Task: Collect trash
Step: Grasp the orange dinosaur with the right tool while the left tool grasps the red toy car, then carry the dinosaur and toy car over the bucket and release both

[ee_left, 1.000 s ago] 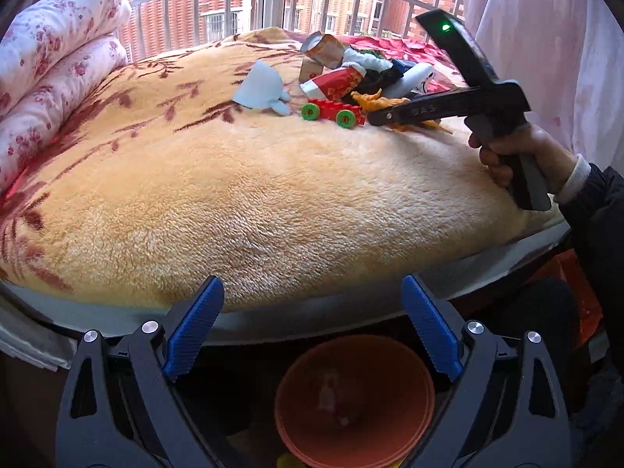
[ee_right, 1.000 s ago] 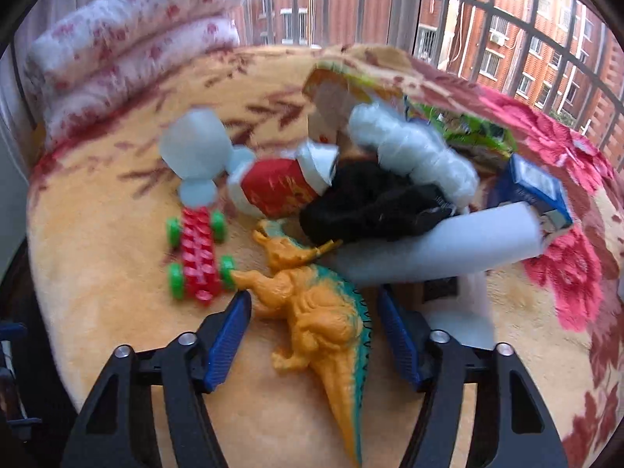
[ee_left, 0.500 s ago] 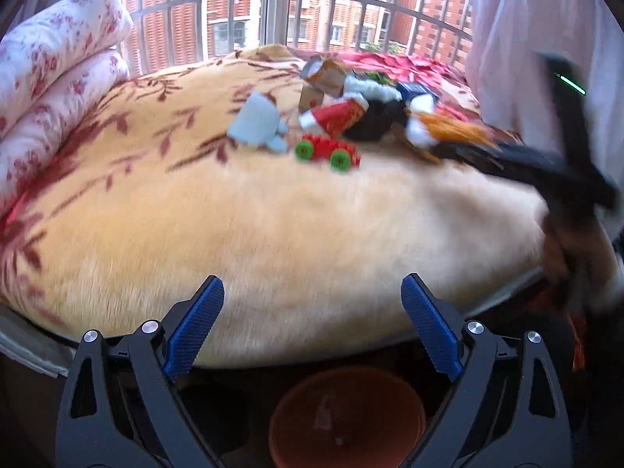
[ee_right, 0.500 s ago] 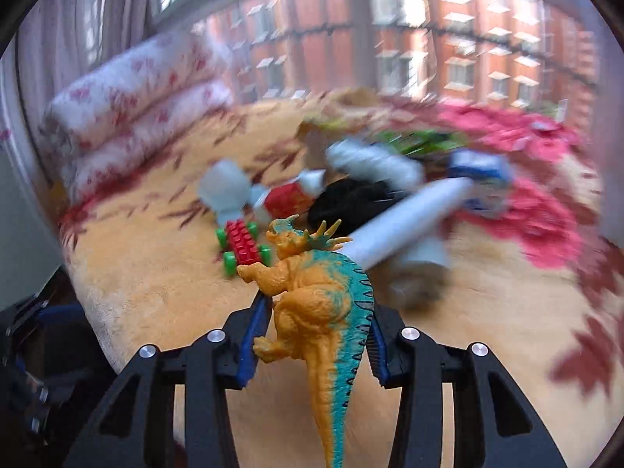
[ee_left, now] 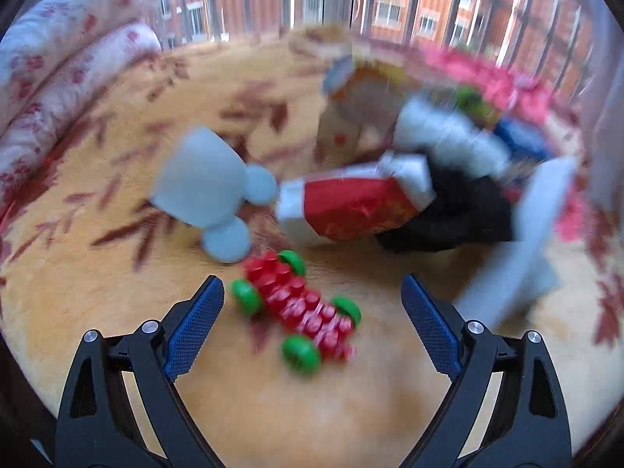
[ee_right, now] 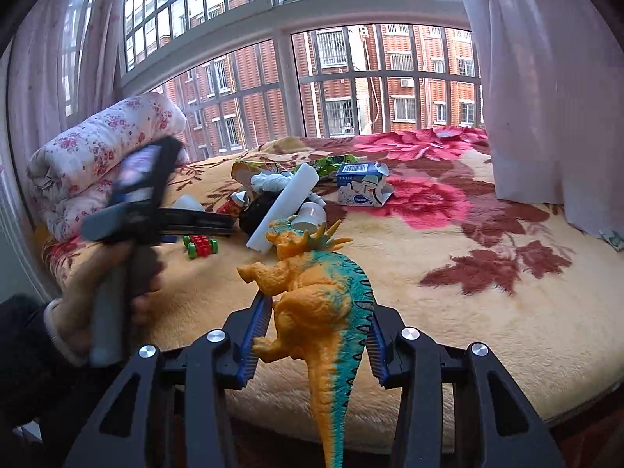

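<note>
A heap of trash and toys lies on the yellow flowered blanket (ee_left: pixel 97 312): a red snack packet (ee_left: pixel 351 206), a pale blue foam shape (ee_left: pixel 202 187), a black bundle (ee_left: pixel 460 210), a white foam roll (ee_right: pixel 284 202) and a blue-and-white carton (ee_right: pixel 360 185). My left gripper (ee_left: pixel 312 284) hovers over a red toy car with green wheels (ee_left: pixel 296 308). Its jaws are closing, the car lies between them and the pads are clear of it. My right gripper (ee_right: pixel 318 308) is shut on an orange and teal toy dinosaur (ee_right: pixel 316 296), held above the blanket in front of the heap.
A folded floral quilt (ee_right: pixel 97 156) lies at the left end of the bed. Barred windows (ee_right: pixel 343 89) run behind it and a pale curtain (ee_right: pixel 546 78) hangs at the right. A hand in a dark sleeve (ee_right: pixel 78 312) holds the left gripper.
My left gripper has swung from the bed's edge, above an orange bin, forward over the toy car. The right gripper closed on the dinosaur, lifted it and drew back from the heap.
</note>
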`<act>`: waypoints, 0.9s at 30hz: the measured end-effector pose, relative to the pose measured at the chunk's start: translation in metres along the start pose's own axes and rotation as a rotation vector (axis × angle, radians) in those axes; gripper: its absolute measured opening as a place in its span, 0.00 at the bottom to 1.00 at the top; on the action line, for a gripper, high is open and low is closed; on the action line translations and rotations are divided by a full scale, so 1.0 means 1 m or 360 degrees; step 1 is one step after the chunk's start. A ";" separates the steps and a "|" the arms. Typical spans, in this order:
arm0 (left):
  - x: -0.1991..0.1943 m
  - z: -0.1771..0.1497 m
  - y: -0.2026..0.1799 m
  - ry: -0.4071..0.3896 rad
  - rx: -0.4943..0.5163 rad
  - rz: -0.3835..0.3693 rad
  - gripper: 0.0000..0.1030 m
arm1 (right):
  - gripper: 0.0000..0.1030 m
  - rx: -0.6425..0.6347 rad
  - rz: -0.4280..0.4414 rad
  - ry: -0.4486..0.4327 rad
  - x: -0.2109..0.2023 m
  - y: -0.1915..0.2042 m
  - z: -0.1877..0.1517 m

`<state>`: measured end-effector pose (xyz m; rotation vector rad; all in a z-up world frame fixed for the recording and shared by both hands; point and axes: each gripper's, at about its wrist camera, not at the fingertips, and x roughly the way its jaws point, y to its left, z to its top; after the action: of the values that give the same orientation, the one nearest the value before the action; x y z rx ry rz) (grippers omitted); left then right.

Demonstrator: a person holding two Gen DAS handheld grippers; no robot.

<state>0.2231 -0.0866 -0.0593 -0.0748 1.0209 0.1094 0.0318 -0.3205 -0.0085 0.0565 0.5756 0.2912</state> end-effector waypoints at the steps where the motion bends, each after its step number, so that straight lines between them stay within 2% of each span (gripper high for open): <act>1: 0.011 -0.001 -0.001 0.0060 0.0008 0.0027 0.81 | 0.43 0.0007 0.0019 -0.0002 0.001 -0.001 -0.001; 2: 0.014 -0.001 -0.001 0.0046 0.0012 0.0038 0.79 | 0.43 0.0009 0.0031 -0.0004 0.000 0.000 -0.002; 4: 0.007 -0.002 -0.002 -0.0037 0.0056 -0.0009 0.45 | 0.43 0.0013 0.0055 -0.0014 0.002 0.000 -0.004; 5: 0.004 -0.003 0.000 -0.0075 0.0065 -0.0057 0.36 | 0.43 0.0014 0.0065 -0.0012 0.003 0.001 -0.005; 9: -0.002 -0.008 0.015 -0.0126 -0.0008 -0.0182 0.37 | 0.43 0.0011 0.0059 0.0016 0.008 0.005 -0.011; 11: -0.012 -0.012 0.025 -0.0178 -0.0020 -0.0297 0.37 | 0.43 0.0018 0.0063 0.0026 0.007 0.006 -0.015; 15: -0.039 -0.030 0.029 -0.0314 0.0147 -0.0343 0.36 | 0.43 0.0018 0.0063 0.0058 0.006 0.013 -0.020; 17: -0.057 -0.048 0.043 -0.0362 0.0205 -0.0406 0.36 | 0.43 0.0010 0.0066 0.0058 0.003 0.021 -0.022; 20: -0.079 -0.073 0.058 -0.0379 0.0269 -0.0442 0.36 | 0.43 0.0006 0.0093 0.0061 -0.003 0.033 -0.026; 27: -0.136 -0.153 0.088 -0.0476 0.0457 -0.0389 0.37 | 0.43 -0.0040 0.0131 0.0127 -0.023 0.076 -0.043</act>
<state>0.0125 -0.0246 -0.0236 0.0773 0.7134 -0.2435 -0.0288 -0.2557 -0.0224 0.0445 0.6495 0.3817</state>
